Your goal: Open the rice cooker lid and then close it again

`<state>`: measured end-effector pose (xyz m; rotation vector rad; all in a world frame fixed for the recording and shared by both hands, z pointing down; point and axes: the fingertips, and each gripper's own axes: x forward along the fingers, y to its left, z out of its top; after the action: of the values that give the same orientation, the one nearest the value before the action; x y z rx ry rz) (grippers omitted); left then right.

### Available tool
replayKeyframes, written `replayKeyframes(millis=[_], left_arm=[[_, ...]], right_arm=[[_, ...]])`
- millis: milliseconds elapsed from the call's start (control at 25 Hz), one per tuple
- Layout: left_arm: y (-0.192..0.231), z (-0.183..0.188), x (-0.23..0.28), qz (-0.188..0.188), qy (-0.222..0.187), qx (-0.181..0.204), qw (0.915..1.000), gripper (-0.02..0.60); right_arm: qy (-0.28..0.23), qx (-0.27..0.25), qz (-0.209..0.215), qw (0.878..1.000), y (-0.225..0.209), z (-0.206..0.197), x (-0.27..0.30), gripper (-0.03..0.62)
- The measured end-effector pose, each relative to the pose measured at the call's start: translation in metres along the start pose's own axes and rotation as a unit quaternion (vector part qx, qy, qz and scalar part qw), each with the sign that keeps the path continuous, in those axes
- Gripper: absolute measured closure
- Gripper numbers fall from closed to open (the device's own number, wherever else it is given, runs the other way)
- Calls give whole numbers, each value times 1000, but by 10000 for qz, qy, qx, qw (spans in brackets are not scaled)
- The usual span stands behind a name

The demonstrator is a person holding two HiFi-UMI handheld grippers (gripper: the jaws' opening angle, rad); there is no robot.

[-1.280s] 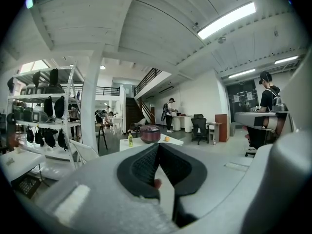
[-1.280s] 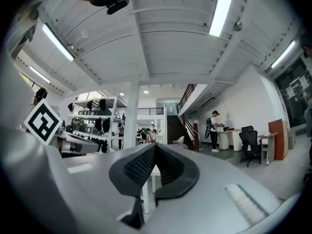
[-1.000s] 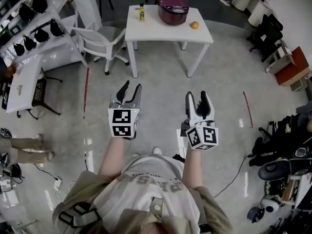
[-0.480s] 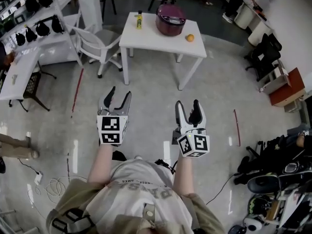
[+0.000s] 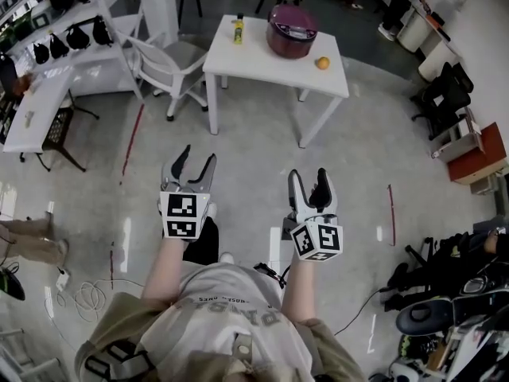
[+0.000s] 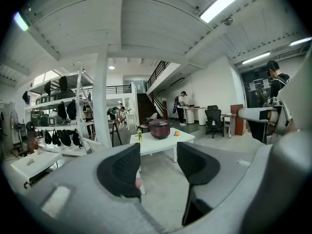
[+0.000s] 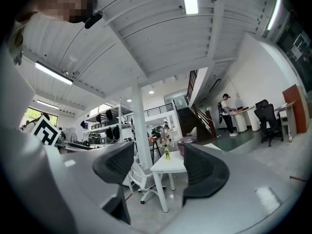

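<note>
rice cooker (image 5: 292, 31) lid down on bench (image 5: 262, 64), bottle (image 5: 237, 29) at bench's far-left corner, orange (image 5: 322, 63) near its right edge, chair (image 5: 171, 60) left of bench, left gripper (image 5: 197, 156) and right gripper (image 5: 308, 174) well short of bench, both jaws just opened, apart, empty

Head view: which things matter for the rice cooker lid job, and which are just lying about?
Job: rice cooker, lid shut, on the white table; left gripper and right gripper, jaws just opened wider, nothing between them.
Lying about: yellow bottle and orange on the same table; white chair; shelves with black bags.
</note>
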<state>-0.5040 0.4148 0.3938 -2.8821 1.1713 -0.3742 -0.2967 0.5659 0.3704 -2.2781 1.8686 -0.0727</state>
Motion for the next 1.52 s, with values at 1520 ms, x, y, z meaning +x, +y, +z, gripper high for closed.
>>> replayKeyframes(millis=[1520], left_arm=[[104, 56, 348, -1192, -130, -71, 9928, 334]], right_arm=[[312, -336, -670, 9967, -69, -31, 311, 299]])
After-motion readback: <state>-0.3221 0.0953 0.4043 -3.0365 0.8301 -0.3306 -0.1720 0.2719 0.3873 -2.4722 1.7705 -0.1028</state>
